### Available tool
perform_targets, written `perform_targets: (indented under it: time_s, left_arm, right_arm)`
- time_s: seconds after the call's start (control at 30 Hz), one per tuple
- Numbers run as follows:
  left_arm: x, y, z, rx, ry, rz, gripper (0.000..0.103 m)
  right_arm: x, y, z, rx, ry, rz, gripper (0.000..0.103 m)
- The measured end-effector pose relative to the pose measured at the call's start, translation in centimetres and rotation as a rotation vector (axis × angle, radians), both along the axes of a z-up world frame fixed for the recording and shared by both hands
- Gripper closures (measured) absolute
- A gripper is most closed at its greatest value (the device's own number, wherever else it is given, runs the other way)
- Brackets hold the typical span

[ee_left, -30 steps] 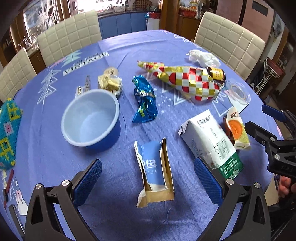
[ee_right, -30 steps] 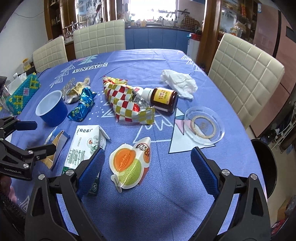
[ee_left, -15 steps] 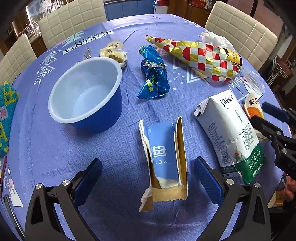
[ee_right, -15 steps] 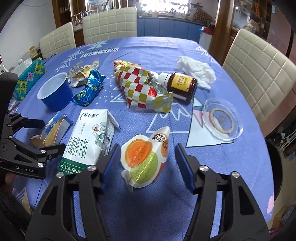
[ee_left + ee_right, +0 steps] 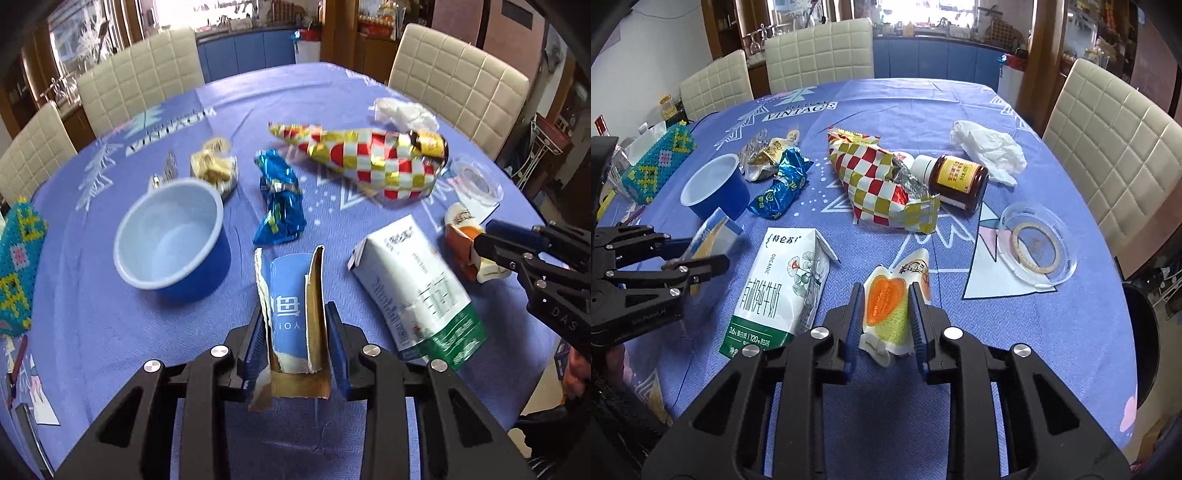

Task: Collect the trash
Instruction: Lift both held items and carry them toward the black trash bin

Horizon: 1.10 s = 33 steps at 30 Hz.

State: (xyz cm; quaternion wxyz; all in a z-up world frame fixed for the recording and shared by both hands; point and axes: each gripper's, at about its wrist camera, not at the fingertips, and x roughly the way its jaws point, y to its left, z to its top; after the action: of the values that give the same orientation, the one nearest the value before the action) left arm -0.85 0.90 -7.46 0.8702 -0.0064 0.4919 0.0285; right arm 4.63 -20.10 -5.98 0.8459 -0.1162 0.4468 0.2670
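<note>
Left wrist view: both grippers clamp litter on the blue patterned tablecloth (image 5: 92,325).

The left gripper (image 5: 295,345) has just been closing and its blue pads now squeeze the torn blue-and-brown cardboard carton (image 5: 293,314). The right gripper (image 5: 885,319), fully closed in, pinches the white soft pouch with an orange heart (image 5: 888,306), just beside the white-and-green milk carton (image 5: 783,284) lying flat between the two.

Left gripper (image 5: 295,332): jaws have just been closing, pads now pressing both sides of the torn blue carton (image 5: 291,310). Blue cup (image 5: 171,236) to its left, milk carton (image 5: 417,288) to its right. Right gripper (image 5: 480,240) pinches an orange pouch (image 5: 461,236).
</note>
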Motion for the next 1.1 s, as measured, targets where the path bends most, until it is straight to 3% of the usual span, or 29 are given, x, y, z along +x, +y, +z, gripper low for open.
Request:
perform_targets:
  time_s: [0.13,0.33,0.5,0.73,0.77,0.8,0.83,0.87,0.9,1.0,1.1]
  left_arm:
    - [0.1,-0.2,1.6,0.010,-0.041,0.011,0.072]
    - [0.6,-0.4,2.4,-0.019,-0.038,0.036,0.072]
    - [0.4,-1.0,2.4,-0.018,-0.026,0.070,0.072]
    - [0.2,-1.0,2.0,-0.023,-0.016,0.083,0.072]
    - [0.3,-1.0,1.8,-0.020,-0.014,0.082,0.072]
    - [0.3,-1.1,1.8,-0.017,-0.013,0.080,0.072]
    - [0.3,-1.0,1.7,-0.017,-0.013,0.078,0.072]
    - [0.4,-1.0,1.6,-0.017,-0.013,0.075,0.072]
    - [0.5,-1.0,1.6,-0.016,-0.014,0.072,0.072]
    - [0.8,-0.9,1.6,-0.011,-0.019,0.059,0.072]
    - [1.3,-0.7,1.2,-0.013,-0.020,0.050,0.072]
  right_arm:
    - [0.0,-0.3,0.5,-0.011,-0.003,-0.002,0.093]
    - [0.0,-1.5,1.9,0.024,-0.017,-0.001,0.101]
    - [0.7,-2.1,1.6,0.035,0.040,0.025,0.098]
    - [0.6,-1.9,1.5,0.024,0.012,0.025,0.096]
    - [0.5,-1.8,1.4,0.019,0.002,0.015,0.093]
    - [0.4,-1.8,1.3,0.016,-0.002,0.015,0.080]
    - [0.2,-1.7,1.1,0.002,-0.012,0.009,0.044]
    - [0.1,-1.8,1.0,-0.009,-0.024,-0.003,0.022]
    - [0.0,-2.0,1.0,-0.004,-0.042,-0.020,0.014]
    - [0.2,-2.2,0.5,-0.008,-0.041,-0.048,0.026]
    - [0.9,-2.2,-0.4,-0.005,-0.009,-0.068,0.028]
